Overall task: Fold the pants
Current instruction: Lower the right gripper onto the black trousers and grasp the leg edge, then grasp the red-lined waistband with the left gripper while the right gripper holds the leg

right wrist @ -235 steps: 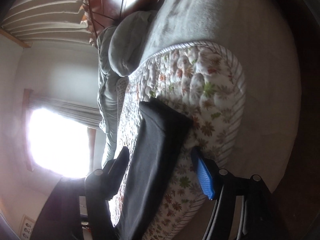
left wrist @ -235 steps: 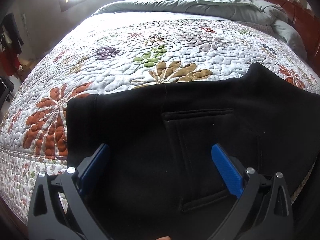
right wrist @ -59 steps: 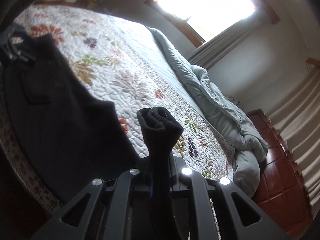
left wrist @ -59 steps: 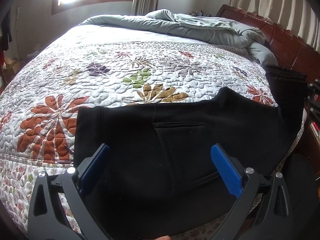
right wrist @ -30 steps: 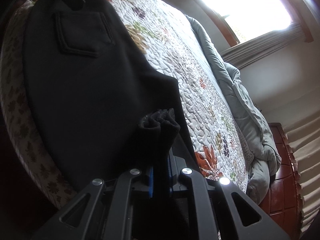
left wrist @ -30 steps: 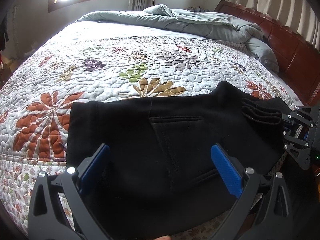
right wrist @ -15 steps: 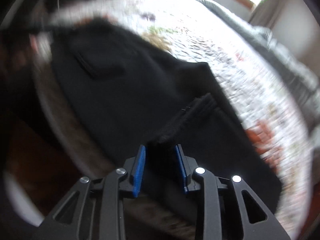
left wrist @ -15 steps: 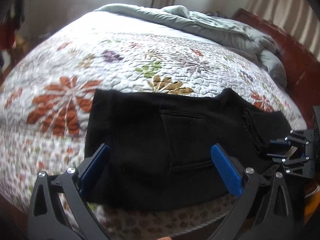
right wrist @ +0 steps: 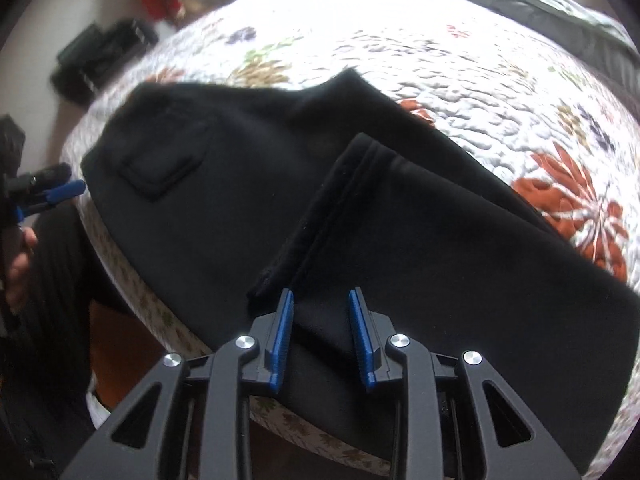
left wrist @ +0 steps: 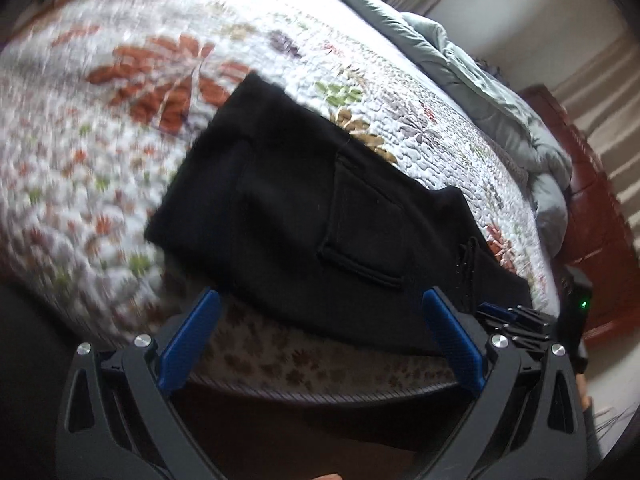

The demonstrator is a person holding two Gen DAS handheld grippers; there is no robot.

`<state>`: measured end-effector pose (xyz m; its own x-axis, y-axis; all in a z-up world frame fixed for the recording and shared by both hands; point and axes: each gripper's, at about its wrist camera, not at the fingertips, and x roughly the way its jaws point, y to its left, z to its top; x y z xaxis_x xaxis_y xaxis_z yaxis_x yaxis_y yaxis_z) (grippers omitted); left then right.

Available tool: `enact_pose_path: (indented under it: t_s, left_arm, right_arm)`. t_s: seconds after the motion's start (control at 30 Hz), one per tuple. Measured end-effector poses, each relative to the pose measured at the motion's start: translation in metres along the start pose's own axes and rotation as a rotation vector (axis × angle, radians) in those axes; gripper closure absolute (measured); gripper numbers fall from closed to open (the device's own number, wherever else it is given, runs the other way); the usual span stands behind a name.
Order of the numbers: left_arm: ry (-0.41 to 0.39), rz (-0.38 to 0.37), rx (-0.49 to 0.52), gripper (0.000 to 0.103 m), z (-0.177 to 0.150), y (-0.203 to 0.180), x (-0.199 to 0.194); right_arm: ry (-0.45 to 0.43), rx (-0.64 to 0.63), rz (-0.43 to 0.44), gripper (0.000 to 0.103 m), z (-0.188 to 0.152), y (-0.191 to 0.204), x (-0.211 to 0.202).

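We see the black pants (right wrist: 224, 216) lying flat along the near edge of the bed (left wrist: 120, 128), on its floral quilt (right wrist: 460, 64), with the patch pocket (left wrist: 368, 224) facing up. The leg end has been laid back over the rest of the garment, and its ribbed cuff (right wrist: 332, 204) rests across the middle of the folded pants, running from the near edge toward the middle of the bed. Our right gripper (right wrist: 322, 336) sits at the near edge of the bed, just short of that cuff; its jaws have just been opening, they stand a little apart, and the blue pads (right wrist: 280, 340) press on nothing, though black cloth lies beneath the gap between them. Our left gripper (left wrist: 320, 344) hovers off the near edge of the bed beside the waist end of the pants, jaws spread wide and holding nothing; in the right wrist view it shows at the far left with a hand (right wrist: 18, 264) behind it. A rumpled grey-green duvet (left wrist: 480, 80) is bunched along the far side of the bed, against a reddish wooden headboard (left wrist: 592, 208). The left wrist view is blurred toward its left side.
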<state>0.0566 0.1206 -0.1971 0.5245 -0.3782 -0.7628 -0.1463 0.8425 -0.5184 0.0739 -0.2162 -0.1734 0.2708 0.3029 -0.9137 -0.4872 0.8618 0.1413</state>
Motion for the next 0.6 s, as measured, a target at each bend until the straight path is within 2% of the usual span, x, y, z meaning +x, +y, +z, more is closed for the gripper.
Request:
enact_pose_path:
  t_s: [0.1,0.17,0.2,0.27,0.3,0.37,0.5,0.57,0.6]
  left_arm:
    - [0.011,-0.033,-0.104,0.003,-0.006,0.012,0.005]
    - [-0.007,-0.022,-0.123,0.003,-0.005,0.015,0.006]
    - [-0.014,-0.018,-0.135,0.003,-0.004,0.018,0.006]
    - [-0.024,-0.029,-0.209,0.003,-0.003,0.027,0.007]
    - [-0.023,-0.044,-0.253,0.003,-0.004,0.032,0.009]
    - [-0.027,-0.083,-0.339,0.003,-0.007,0.042,0.011]
    - [-0.065,-0.181,-0.432,0.003,-0.008,0.055,0.013]
    - [-0.083,-0.242,-0.475,0.003,-0.008,0.061,0.015]
    - [-0.084,-0.246,-0.484,0.003,-0.008,0.063,0.016]
  right_arm:
    - [-0.008,-0.034,0.026,0.073,0.024,-0.001,-0.017]
    - [-0.015,-0.067,0.107,0.068,0.052,0.001,-0.031]
    - [-0.013,-0.089,0.155,0.063,0.07,0.006,-0.037]
    - [-0.01,-0.138,0.235,0.045,0.106,0.018,-0.043]
    - [-0.001,-0.162,0.27,0.04,0.124,0.025,-0.043]
    - [0.03,-0.211,0.344,0.024,0.16,0.041,-0.036]
    - [0.134,-0.299,0.47,0.023,0.223,0.077,0.005]
    - [0.195,-0.352,0.512,0.022,0.245,0.098,0.031]
    - [0.219,-0.379,0.523,0.022,0.255,0.111,0.046]
